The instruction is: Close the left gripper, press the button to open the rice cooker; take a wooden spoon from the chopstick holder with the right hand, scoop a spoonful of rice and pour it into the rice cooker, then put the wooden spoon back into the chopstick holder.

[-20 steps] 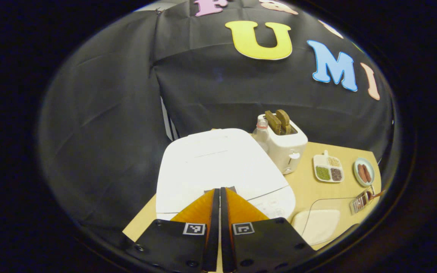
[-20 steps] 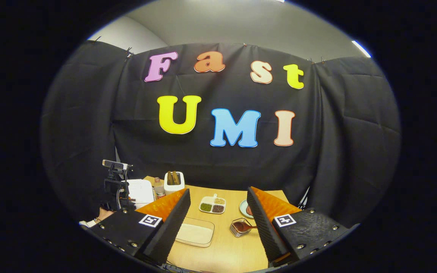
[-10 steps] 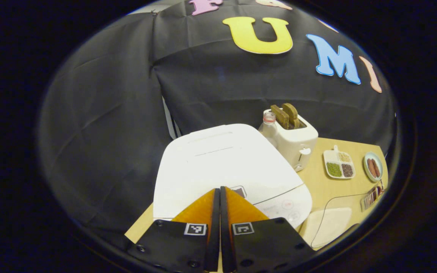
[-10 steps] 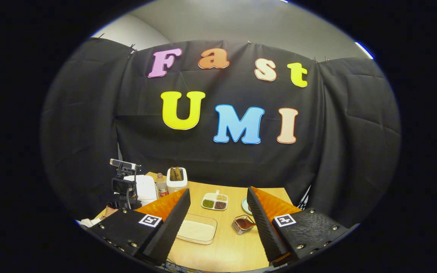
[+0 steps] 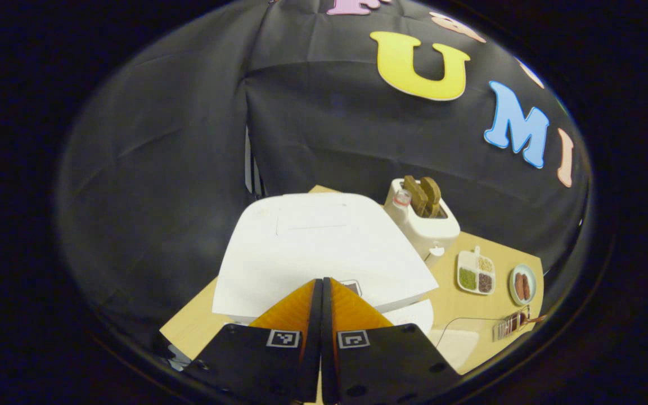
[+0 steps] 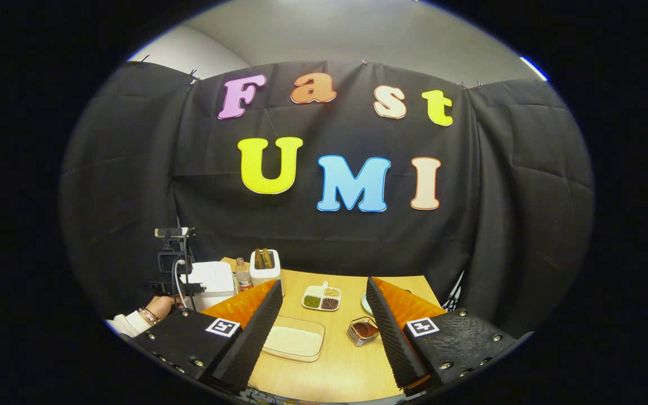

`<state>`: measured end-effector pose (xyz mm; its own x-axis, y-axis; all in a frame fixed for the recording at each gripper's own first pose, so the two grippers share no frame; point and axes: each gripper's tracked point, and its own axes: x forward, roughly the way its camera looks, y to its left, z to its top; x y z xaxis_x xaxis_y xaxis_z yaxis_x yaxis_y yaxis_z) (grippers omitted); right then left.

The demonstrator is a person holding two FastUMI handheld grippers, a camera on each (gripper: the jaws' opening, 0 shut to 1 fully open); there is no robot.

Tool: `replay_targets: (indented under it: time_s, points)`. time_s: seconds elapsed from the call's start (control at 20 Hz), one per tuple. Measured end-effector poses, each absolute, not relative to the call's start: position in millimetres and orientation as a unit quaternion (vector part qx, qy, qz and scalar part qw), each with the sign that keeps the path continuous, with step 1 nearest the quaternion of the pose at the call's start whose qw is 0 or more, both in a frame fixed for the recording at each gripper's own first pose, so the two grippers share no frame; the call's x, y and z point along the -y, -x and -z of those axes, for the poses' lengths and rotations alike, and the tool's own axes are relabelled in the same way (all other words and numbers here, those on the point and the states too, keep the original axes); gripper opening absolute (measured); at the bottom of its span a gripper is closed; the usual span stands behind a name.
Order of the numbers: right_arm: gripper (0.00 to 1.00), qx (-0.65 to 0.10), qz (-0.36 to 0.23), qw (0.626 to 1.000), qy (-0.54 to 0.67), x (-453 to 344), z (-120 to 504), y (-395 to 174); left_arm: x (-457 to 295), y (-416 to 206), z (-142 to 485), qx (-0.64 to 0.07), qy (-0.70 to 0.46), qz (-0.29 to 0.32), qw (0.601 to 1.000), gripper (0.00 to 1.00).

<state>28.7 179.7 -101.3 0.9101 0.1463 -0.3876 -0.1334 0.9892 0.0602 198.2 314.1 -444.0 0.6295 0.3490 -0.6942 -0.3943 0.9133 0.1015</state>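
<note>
Rice cooker [image 5: 324,247] sits at the table's [image 6: 335,360] far left, its white lid lifted off the base at the near edge. Left gripper [image 5: 322,283], fingers pressed together, points at the lid's near edge beside the button [image 5: 352,287]. Right gripper [image 6: 324,292] hovers wide apart over the rice tray [image 6: 294,343], with the chopstick holder [image 6: 362,331] just right of it.

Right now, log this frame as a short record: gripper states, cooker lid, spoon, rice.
left gripper: shut, tips at the rice cooker's front button area
right gripper: open, holding nothing, above the table
cooker lid: appears lifted at the front
wooden spoon: in the chopstick holder
rice tray: untouched
</note>
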Motion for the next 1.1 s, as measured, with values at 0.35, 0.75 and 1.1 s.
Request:
replay_targets:
  time_s: [0.35,0.75,1.1]
  points:
    - [0.92,-0.201,-0.068,0.977,-0.027,-173,101,-22,-324,-243,368,-0.260,-0.013,-0.199,0.945,0.04]
    - [0.92,-0.202,-0.056,0.977,-0.038,-162,103,-14,-301,-246,310,-0.183,-0.024,-0.166,0.969,0.16]
    - [0.92,-0.193,-0.051,0.979,-0.047,-155,98,-9,-248,-227,232,-0.088,-0.048,-0.116,0.988,0.18]
